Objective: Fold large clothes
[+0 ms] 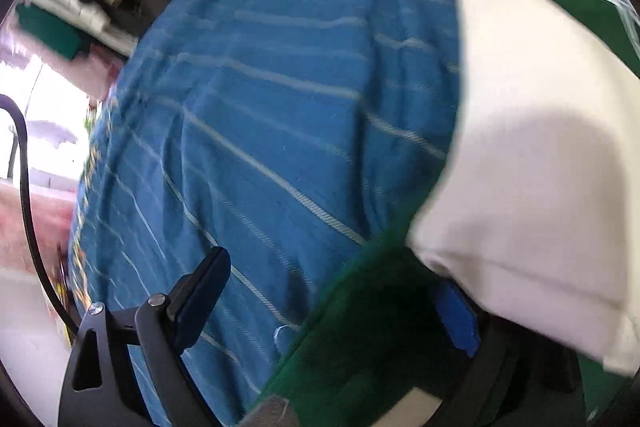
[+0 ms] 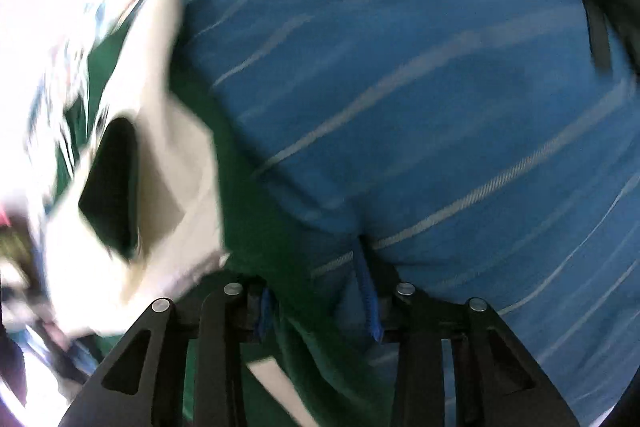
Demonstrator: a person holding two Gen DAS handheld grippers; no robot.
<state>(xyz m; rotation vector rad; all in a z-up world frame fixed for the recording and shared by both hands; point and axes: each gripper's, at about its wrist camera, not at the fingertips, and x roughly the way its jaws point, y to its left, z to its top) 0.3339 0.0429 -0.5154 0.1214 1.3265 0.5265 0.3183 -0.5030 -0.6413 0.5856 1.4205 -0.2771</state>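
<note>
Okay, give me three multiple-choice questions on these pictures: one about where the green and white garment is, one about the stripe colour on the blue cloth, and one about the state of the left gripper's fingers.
1. Where does the green and white garment lie?
A. On the blue striped cloth
B. On a hanger
C. In a basket

2. What colour are the stripes on the blue cloth?
A. Red
B. Pale, whitish
C. Black

3. How do the left gripper's fingers stand?
A. Shut tight on a sock
B. Out of view
C. Spread wide apart

Answers:
1 A: the green and white garment rests on the blue striped cloth.
2 B: thin pale lines cross the blue.
3 C: the left gripper shows its fingers far apart.
</note>
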